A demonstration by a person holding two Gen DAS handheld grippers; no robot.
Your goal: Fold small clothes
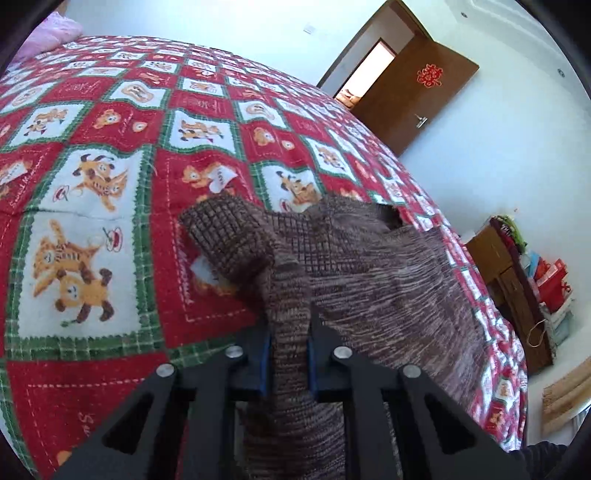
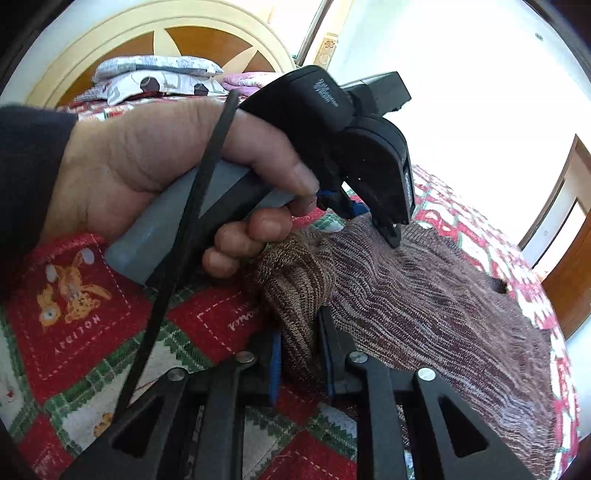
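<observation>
A brown knitted sweater (image 1: 388,266) lies spread on a red, white and green cartoon quilt (image 1: 110,147), one sleeve (image 1: 225,236) stretching away to the left. My left gripper (image 1: 290,339) is shut on a raised fold of the sweater, which fills the gap between its blue pads. In the right wrist view the sweater (image 2: 424,295) runs off to the right, and my right gripper (image 2: 301,343) is shut on a bunched fold at its near edge. A person's hand (image 2: 147,158) holds the left gripper (image 2: 349,212) just beyond, its tips down on the same knit.
The quilt covers a bed. Pillows (image 2: 155,74) lean against a round wooden headboard (image 2: 184,33). An open brown door (image 1: 417,92) is at the far right wall. A wooden cabinet (image 1: 509,280) with bags stands beside the bed. A pink cloth (image 1: 51,33) lies at the far corner.
</observation>
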